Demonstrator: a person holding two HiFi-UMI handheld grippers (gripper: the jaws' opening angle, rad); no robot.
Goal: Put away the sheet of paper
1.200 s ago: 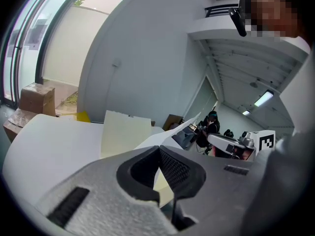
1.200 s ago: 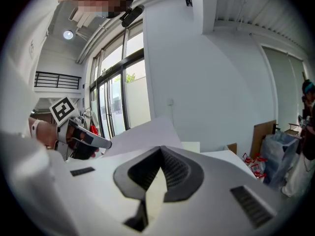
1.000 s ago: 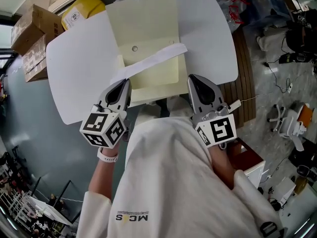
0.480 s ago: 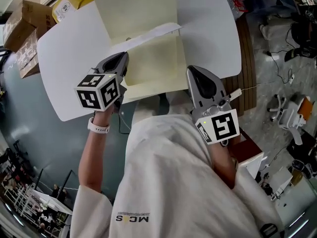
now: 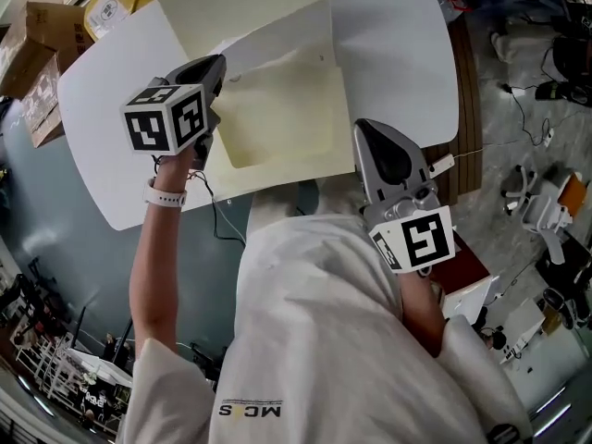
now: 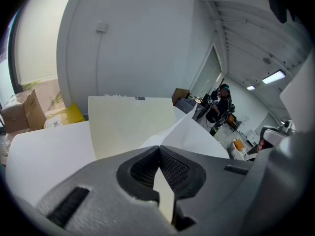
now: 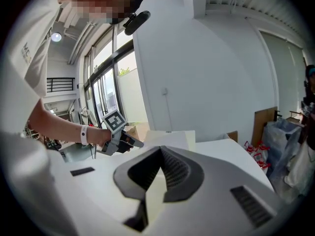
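Two grippers are over the white table (image 5: 393, 54). The left gripper (image 5: 218, 63) has its jaws pressed together on a corner of the sheet of paper (image 5: 287, 40). The left gripper view shows the white sheet coming out of the jaw tips and going up and to the right. The right gripper (image 5: 361, 128) has its jaws pressed together too, and I can see nothing in them. It hangs near the table's near edge, just beside the near right corner of the folder (image 5: 277, 128).

The folder is cream. It lies open in the middle of the table, with its top flap toward the far edge. The sheet of paper lies across the open folder. It looks lifted at the left corner where the jaws pinch it, and the rest droops down onto the folder.

I think the sheet is very light and very floppy. It will bend, flap and slide easily. A hard tug could crease it or tear it. A corner is a fine place to pinch, but the other end will sag. My guess is that it goes in best if it is moved slowly and kept flat. The right gripper could press on the folder near its edge, so the folder does not slip on the smooth table.
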